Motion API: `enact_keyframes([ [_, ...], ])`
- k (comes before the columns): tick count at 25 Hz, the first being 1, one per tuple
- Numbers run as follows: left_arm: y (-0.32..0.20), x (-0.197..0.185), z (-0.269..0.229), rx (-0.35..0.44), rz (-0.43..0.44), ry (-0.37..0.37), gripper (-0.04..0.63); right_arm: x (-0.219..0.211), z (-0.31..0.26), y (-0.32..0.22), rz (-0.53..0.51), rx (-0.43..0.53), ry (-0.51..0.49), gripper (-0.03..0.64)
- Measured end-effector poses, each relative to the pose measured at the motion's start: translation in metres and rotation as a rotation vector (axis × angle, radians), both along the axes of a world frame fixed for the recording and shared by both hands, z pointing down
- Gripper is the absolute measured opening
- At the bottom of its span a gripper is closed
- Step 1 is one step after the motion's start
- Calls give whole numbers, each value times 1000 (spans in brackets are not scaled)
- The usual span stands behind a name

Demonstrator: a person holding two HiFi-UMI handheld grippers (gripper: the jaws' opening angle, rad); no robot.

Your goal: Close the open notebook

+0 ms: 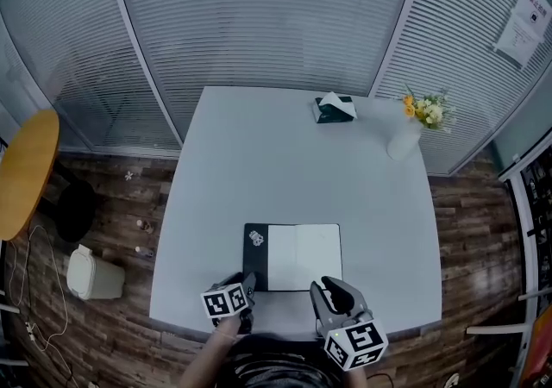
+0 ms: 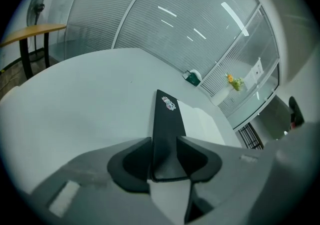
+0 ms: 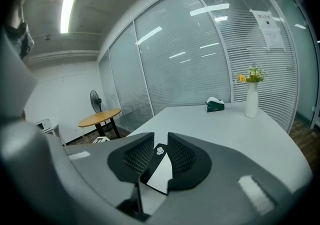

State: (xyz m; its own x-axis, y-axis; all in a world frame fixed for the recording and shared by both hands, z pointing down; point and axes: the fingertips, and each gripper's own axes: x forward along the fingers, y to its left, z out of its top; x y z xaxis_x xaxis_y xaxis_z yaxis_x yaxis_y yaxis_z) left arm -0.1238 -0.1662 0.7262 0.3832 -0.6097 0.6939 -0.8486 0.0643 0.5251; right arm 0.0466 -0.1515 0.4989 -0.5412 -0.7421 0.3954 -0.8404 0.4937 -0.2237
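The notebook (image 1: pixel 304 256) lies open near the front edge of the white table (image 1: pixel 285 162), white pages up, with its black left cover (image 1: pixel 255 257) bearing a small sticker. My left gripper (image 1: pixel 247 283) is at the notebook's near left corner. In the left gripper view, the jaws (image 2: pixel 164 156) are shut on the near edge of the black cover (image 2: pixel 166 124), with the white pages (image 2: pixel 200 121) to its right. My right gripper (image 1: pixel 332 289) hovers just before the notebook's near right edge. Its jaws (image 3: pixel 161 154) stand narrowly open, with the notebook (image 3: pixel 159 166) showing through the empty gap.
A dark tissue box (image 1: pixel 334 109) and a white vase of flowers (image 1: pixel 405 138) stand at the table's far side. Left of the table on the wooden floor are a round wooden table (image 1: pixel 26 175) and a white bin (image 1: pixel 93 274). Glass walls with blinds lie behind.
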Motion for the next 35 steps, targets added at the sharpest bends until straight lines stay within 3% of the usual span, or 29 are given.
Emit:
enact_keyframes([
  [23,2,25,-73,126,81,165,124,-3,2,4,44,5,-25,84],
  [31,-5,46,-81,157,118,154,117,7,-2,2,38,13,-18,84],
  [35,-8,55,-84,162,113,145,64,13,-3,2,20,11,-12,83],
])
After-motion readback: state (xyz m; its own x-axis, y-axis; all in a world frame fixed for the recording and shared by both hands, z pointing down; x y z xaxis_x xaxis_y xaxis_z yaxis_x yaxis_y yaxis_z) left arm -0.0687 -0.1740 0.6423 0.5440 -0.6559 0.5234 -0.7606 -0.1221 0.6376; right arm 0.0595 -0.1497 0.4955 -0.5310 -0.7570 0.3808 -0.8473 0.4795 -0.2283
